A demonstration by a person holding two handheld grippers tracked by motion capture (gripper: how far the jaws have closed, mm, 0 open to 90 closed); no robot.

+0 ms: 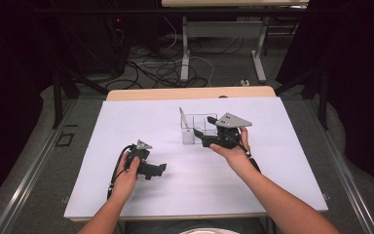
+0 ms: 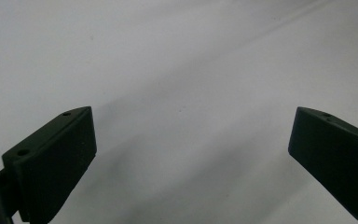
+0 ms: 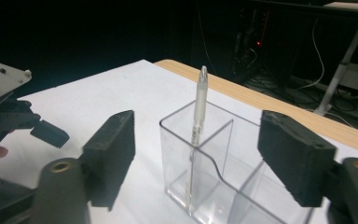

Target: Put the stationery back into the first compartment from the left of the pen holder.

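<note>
Pen [image 3: 199,108]: a pale, translucent pen standing nearly upright, tilted a little, in one compartment of the clear box; its tip rests near the bottom, its cap end rises above the rim; nothing grips it
Clear box [image 3: 214,158]: a see-through plastic organiser with inner dividers, standing on the white sheet toward the far middle of the table; in the high view it sits at [image 1: 195,127], just beside the right claw
Right claw [image 3: 198,161]: held level in the right hand, pointed at the box; jaws spread wide, one on each side of the box in its own view, pads not pressing on anything; seen from above at [image 1: 200,134]
Left claw [image 2: 191,158]: jaws wide apart with only bare white sheet between them; in the high view at [image 1: 161,168], resting low over the sheet in the left hand, well apart from the box
Table [image 1: 190,92]: light wooden top, covered largely by the white sheet [image 1: 141,122]
</note>
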